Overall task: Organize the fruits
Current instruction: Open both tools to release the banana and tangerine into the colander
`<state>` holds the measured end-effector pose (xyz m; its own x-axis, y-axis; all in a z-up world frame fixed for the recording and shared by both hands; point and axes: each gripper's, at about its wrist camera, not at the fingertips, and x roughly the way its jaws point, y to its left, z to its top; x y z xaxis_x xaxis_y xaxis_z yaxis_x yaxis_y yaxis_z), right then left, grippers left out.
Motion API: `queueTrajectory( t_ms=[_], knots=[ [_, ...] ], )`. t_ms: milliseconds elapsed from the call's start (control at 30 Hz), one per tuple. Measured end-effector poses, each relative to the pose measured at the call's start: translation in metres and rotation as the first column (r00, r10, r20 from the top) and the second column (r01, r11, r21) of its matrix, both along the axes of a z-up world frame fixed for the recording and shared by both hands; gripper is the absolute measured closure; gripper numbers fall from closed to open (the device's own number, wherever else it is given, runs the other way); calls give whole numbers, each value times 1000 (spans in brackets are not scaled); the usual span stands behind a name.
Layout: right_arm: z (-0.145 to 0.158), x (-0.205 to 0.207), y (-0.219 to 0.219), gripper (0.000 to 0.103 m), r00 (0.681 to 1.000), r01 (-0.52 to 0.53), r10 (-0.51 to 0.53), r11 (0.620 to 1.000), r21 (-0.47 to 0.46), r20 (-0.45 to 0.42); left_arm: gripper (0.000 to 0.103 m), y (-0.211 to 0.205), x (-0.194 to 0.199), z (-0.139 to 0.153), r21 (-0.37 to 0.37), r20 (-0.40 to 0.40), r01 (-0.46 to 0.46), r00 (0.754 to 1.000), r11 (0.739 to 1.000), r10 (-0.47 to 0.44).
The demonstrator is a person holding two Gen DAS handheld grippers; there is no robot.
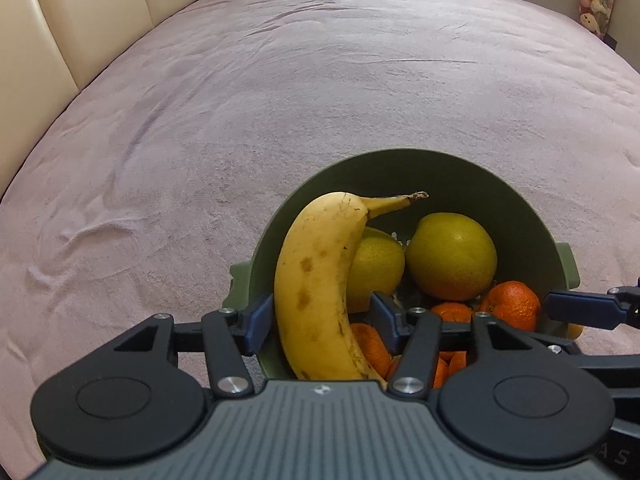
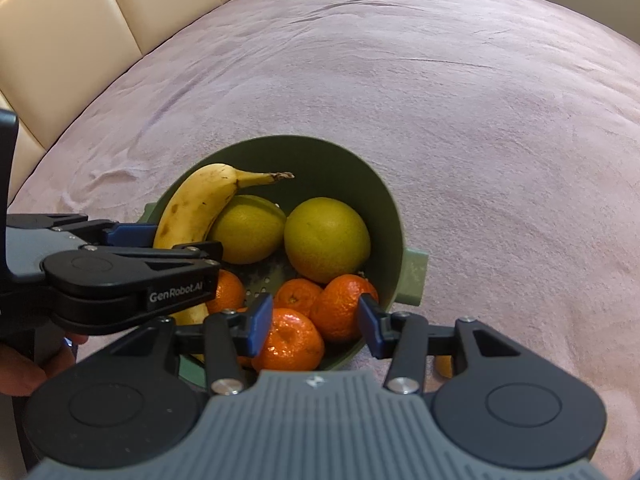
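Left wrist view: The banana lies in the green colander, resting against its left wall. Its long axis runs from the near rim upward and away, curving right; the stem end points right, toward the far wall. The left gripper straddles the banana's lower half, jaws parted. The left pad sits just beside the peel; a gap shows between the right pad and the fruit, so the banana is not clamped. Also in the colander: two yellow-green citrus fruits side by side at the far side, and several mandarins at the near right. The colander stands on a pink bedspread. The right gripper's finger enters at the right edge.

Right wrist view: The right gripper hovers over the colander's near rim, jaws apart, above the mandarins with nothing pressed between them. The banana lies along the left wall, stem pointing right. The left gripper reaches in from the left across the banana's lower half. The two citrus fruits occupy the middle. A hand shows at the lower left edge.
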<state>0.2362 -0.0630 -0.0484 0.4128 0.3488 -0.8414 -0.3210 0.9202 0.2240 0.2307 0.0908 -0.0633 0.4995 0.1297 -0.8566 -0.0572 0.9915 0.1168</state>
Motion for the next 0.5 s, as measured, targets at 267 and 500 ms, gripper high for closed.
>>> queueTrajectory(
  t_ms=[267,500],
  knots=[
    [13,-10,-6,40,999,-5,4,1000,15,42,20,-9,-12,26,25,95,-3,996,1000,1],
    [29,-26,-24,39,994,43,-44,999,9,105,19,-7,-25,53,-37,177,-41,983,998,47]
  ],
)
